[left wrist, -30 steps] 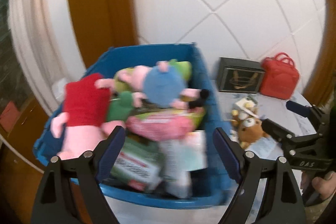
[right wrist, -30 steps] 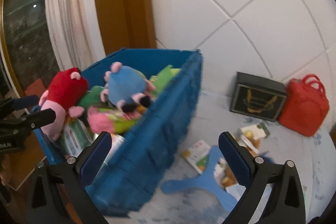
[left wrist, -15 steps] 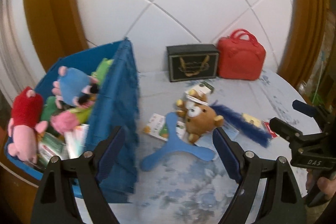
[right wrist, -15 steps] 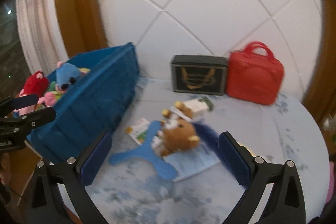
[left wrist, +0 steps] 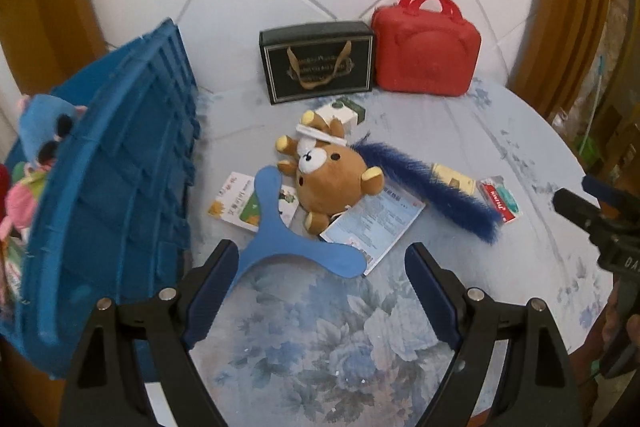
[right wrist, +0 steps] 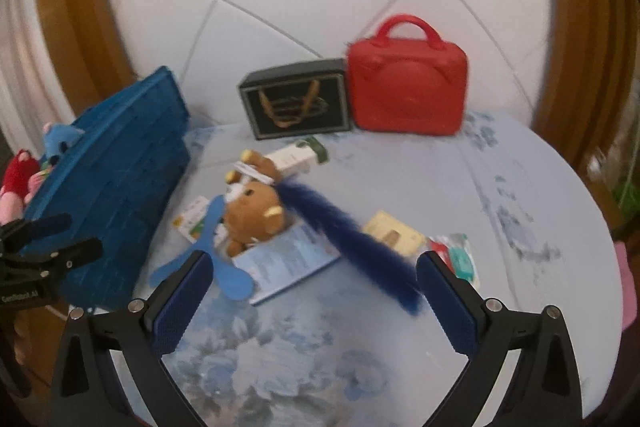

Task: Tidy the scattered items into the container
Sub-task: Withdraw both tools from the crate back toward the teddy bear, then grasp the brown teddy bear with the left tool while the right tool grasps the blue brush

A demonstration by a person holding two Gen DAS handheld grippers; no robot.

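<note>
Both my views have swung away from the blue bin (left wrist: 108, 187). A second ago it filled the middle of my left wrist frame, stuffed toys and all; now it sits at the left edge, and the brown bear (left wrist: 336, 179) and blue boomerang (left wrist: 280, 227) have come to the centre. In my right wrist frame the bin (right wrist: 116, 179) has slid to the left edge too, and the furry blue tail (right wrist: 352, 239) now lies between my spread jaws.
</note>
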